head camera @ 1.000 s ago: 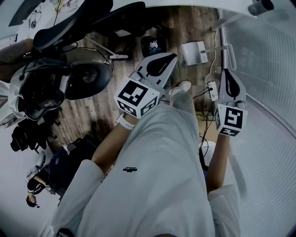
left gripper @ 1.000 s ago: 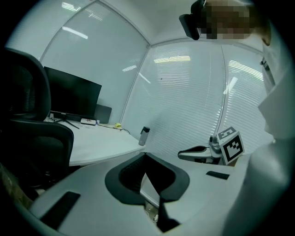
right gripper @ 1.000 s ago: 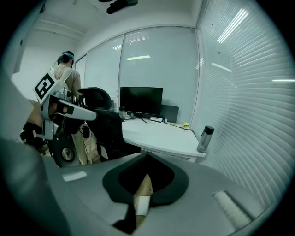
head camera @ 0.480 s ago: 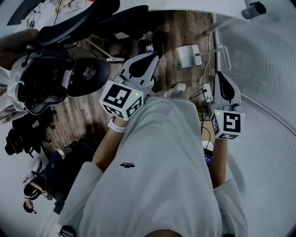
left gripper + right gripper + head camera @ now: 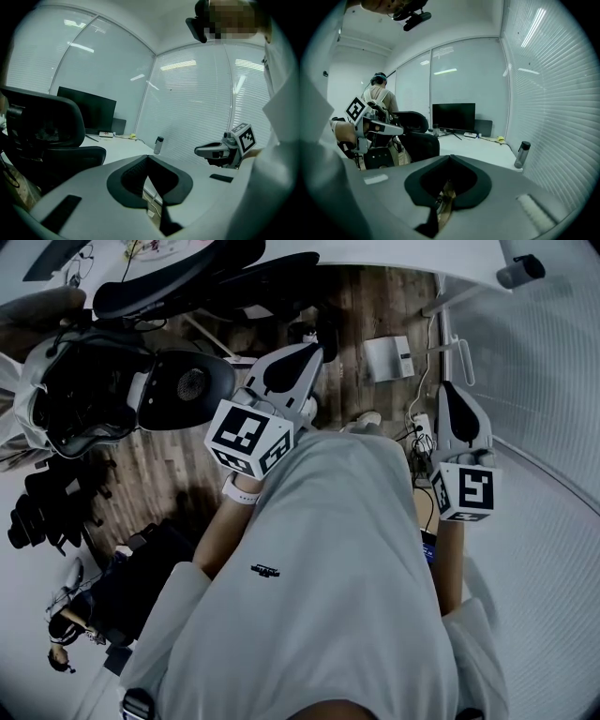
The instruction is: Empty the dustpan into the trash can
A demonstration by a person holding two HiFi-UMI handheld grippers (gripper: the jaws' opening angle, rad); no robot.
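Above the wood floor (image 5: 178,474), the left hand-held gripper (image 5: 312,348) and right hand-held gripper (image 5: 451,388) are closed and empty, probably because no dustpan is within reach.

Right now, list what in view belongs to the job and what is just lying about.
Job: left tool and right tool, both shut and empty; no dustpan or trash can shows.
Lying about: office chair, monitor, water bottle.

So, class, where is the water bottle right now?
In the right gripper view, the water bottle stands at right on the white desk, beside the blinds.
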